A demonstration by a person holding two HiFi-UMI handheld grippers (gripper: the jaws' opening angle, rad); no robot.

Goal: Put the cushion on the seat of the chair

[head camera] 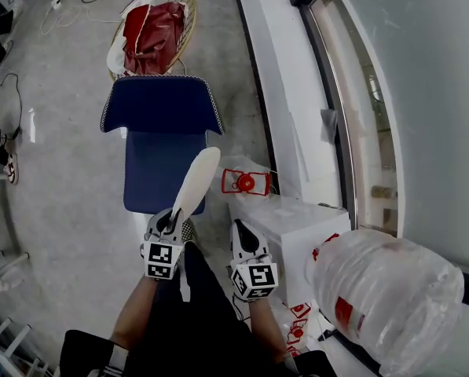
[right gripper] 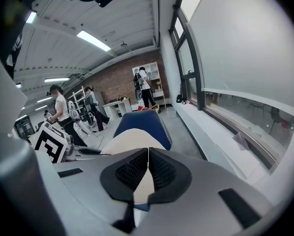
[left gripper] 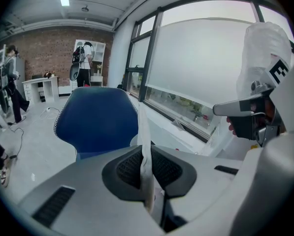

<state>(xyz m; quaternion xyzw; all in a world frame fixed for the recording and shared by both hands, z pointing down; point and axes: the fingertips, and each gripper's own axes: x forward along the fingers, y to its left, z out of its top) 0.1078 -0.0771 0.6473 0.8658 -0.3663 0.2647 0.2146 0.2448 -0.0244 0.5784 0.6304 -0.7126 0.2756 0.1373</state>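
Our left gripper (head camera: 171,220) has its fingers pinched tight on the near end of the cushion (head camera: 196,181), whose long axis runs ahead over the front edge of the blue chair (head camera: 162,104) seat. Our right gripper (head camera: 246,240), fingers together and empty, is just beside it, and we can read no writing.

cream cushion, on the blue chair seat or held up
Held up: the left gripper pinches the flat cream cushion edgewise, clear of the blue chair seat.
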